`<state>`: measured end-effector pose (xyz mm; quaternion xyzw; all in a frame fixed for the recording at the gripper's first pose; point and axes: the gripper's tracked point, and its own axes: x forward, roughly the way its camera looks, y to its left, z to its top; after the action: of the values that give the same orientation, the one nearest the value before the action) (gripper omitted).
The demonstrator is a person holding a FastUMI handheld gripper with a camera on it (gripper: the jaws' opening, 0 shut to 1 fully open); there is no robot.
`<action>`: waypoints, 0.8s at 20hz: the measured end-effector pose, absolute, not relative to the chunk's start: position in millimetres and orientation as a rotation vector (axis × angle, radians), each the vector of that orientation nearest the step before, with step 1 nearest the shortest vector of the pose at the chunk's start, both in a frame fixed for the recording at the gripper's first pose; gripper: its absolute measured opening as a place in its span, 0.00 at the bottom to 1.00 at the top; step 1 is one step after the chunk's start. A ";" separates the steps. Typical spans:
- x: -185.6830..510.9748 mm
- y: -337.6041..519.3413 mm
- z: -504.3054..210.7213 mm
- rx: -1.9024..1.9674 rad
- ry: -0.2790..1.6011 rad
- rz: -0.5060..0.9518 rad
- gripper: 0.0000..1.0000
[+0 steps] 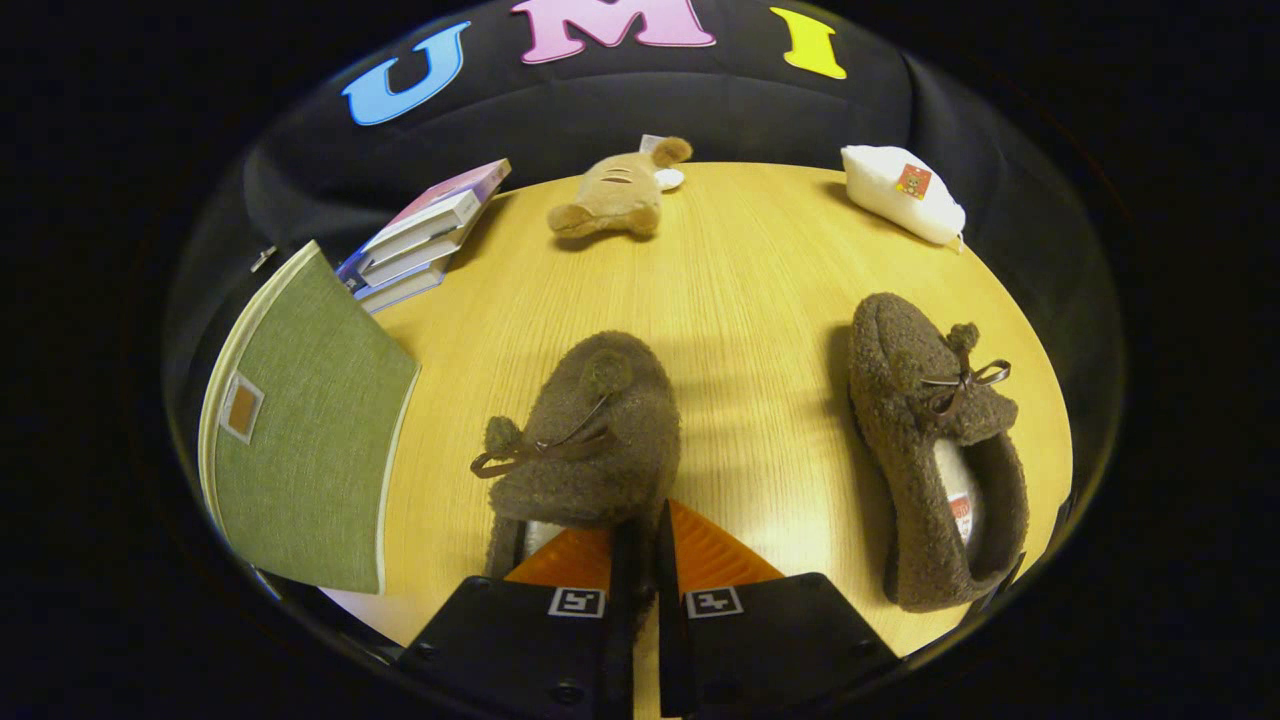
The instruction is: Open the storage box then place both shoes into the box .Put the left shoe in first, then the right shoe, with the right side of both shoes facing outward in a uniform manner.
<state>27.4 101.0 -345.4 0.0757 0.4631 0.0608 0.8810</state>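
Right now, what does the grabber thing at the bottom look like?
The gripper has two wedge-shaped fingers with ridged faces, close together at the heel of a fuzzy brown shoe. Behind them sit two blocky black bodies with screws, each carrying a small square black-and-white marker.

Surface: round wooden table (pixel 760 270)
Near side: two brown fuzzy shoes, left shoe (pixel 585 440) just ahead of the gripper (pixel 640 560) with its fingers nearly together, right shoe (pixel 935 450) well apart from it
Left: green storage box (pixel 310 430), stack of books (pixel 425 240) beyond it
Far edge: plush toy (pixel 610 195), white pouch (pixel 900 190)
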 end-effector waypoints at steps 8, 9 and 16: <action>24.2 95.8 -283.2 0.291 0.883 0.044 0.05; 22.6 97.8 -266.7 0.310 0.861 0.042 0.05; 13.6 137.2 -146.3 0.494 0.733 0.075 0.05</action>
<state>13.6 137.2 -146.3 0.2392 0.3546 0.0362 0.9032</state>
